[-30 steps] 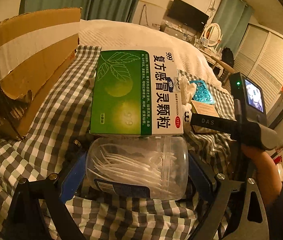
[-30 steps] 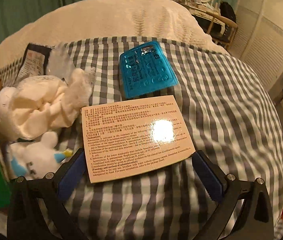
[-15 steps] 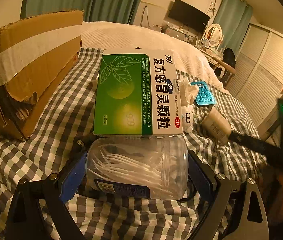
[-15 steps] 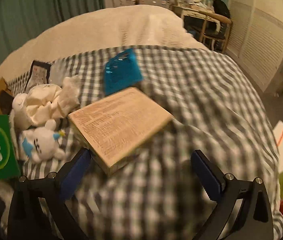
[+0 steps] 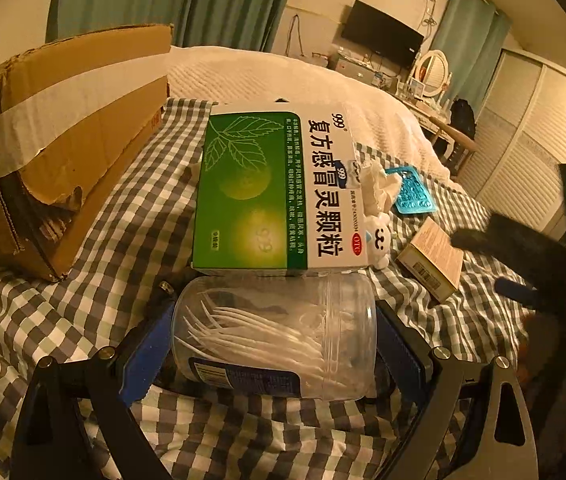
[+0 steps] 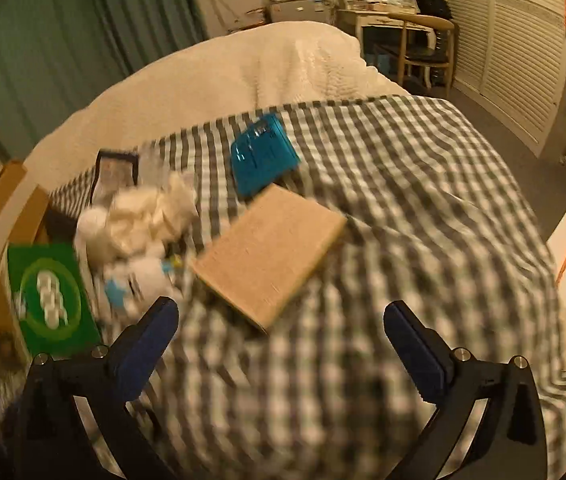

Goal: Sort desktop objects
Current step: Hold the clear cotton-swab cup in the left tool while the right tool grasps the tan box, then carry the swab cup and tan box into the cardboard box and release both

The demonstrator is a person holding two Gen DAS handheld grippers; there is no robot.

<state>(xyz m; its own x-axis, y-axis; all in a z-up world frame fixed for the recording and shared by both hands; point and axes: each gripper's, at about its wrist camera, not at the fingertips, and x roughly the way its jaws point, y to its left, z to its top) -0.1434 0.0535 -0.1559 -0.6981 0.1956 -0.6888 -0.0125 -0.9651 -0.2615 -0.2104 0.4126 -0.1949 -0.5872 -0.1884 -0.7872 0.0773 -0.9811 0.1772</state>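
Observation:
My left gripper [image 5: 273, 344] is shut on a clear plastic jar of white floss picks [image 5: 275, 336], lying on its side on the checked cloth. A green and white medicine box [image 5: 275, 192] lies just beyond it. My right gripper [image 6: 281, 344] is open and empty, above the cloth and short of a tan medicine box [image 6: 271, 258], which also shows in the left wrist view [image 5: 431, 258]. A blue blister pack [image 6: 261, 158] lies beyond the tan box. A small white plush toy [image 6: 139, 280] and crumpled tissue [image 6: 147, 220] lie left of it.
An open cardboard box [image 5: 63, 132] stands at the left on the checked cloth [image 5: 123, 240]. A white quilt [image 6: 243, 68] covers the bed beyond. A chair [image 6: 419, 52] and louvred doors [image 6: 515, 40] are at the far right. A dark packet [image 6: 113, 176] lies by the tissue.
My right gripper has pulled back and risen away from the tan box, which now sits turned at an angle. The left gripper stays shut on the jar.

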